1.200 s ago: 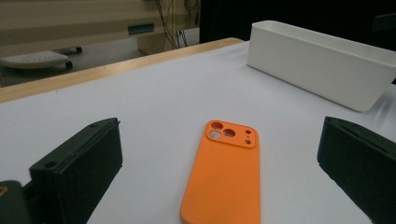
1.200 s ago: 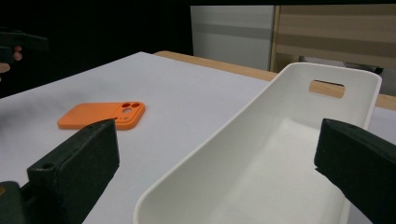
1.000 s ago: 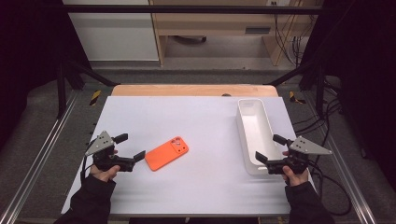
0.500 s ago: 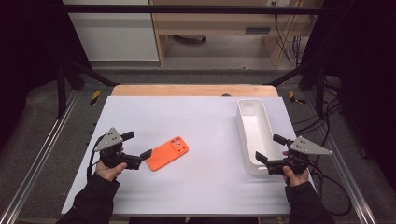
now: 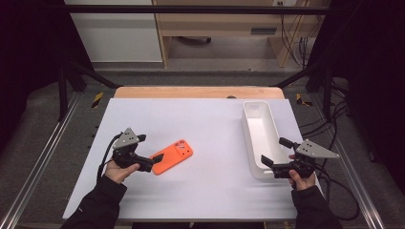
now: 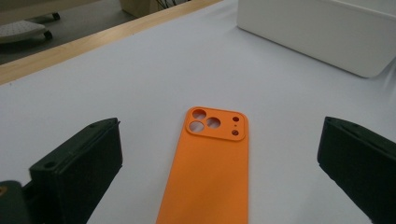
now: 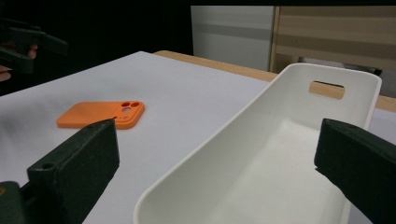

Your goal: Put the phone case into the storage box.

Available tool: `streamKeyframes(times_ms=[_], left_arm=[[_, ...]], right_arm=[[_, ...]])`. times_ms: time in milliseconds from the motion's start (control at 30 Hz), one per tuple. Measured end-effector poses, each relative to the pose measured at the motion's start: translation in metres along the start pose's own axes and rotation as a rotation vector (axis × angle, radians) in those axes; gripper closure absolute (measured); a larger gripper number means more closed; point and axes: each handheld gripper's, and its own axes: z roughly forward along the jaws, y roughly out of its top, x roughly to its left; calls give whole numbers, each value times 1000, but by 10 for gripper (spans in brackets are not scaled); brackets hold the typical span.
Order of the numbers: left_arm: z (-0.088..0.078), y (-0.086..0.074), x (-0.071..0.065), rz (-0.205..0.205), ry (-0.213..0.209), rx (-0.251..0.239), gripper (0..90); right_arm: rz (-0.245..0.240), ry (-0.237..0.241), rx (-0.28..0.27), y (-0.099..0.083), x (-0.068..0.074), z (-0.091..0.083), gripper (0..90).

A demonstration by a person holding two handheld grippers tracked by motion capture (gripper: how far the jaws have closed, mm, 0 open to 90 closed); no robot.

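Between the spread jaws of the left gripper [image 6: 219, 186] lies the orange phone case [image 6: 210, 163], flat on the white tabletop [image 6: 140, 70] with its camera cut-outs pointing away from the gripper. Neither jaw touches the case: one stands off each long edge, with bare tabletop showing in the gaps. From the high view, the left gripper [image 5: 152, 163] is at the case's near end, its jaw tips reaching over the end farthest from the cut-outs, and the orange phone case [image 5: 173, 155] stretches ahead of it toward the middle of the tabletop [image 5: 200, 124].

Ahead of the right gripper [image 7: 215, 186], whose jaws are also wide apart and holding nothing, sits the white tray [image 7: 261, 154], its near end lying between the jaws. In the high view the right gripper [image 5: 277, 155] is at the near end of the white tray [image 5: 253, 125], well apart from the case, which lies off to its left.
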Motion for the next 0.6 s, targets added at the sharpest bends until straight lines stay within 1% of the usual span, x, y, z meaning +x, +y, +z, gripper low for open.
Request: streamKeyframes(times_ms=[33,67,100,133,167,200,233,300,333,400,433,600], left_arm=[[3,1,0,-3,-2,16,0],[3,1,0,-3,-2,16,0],[8,2,0,-5,-9,34,0],[8,2,0,-5,-9,34,0],[12,3,0,4,-11,56,0],[12,3,0,4,-11,56,0],[16,3,-1,12,-14,74,0],[18,3,-1,14,-18,82,0],[22,5,-1,20,-20,97,0],[23,5,-1,20,-21,97,0],[26,8,0,16,-31,100,0],[33,13,0,23,-40,118,0]], right_arm=[[2,0,0,0,0,0,6],[2,0,0,0,0,0,6],[0,1,-2,0,0,0,6],[0,1,-2,0,0,0,6],[2,-1,-1,0,0,0,6],[2,-1,-1,0,0,0,6],[-1,-1,-2,0,0,0,6],[0,-1,-2,0,0,0,6],[0,-1,-1,0,0,0,6],[0,0,-1,0,0,0,6],[0,1,0,0,0,0,6],[0,-2,-1,0,0,0,6]])
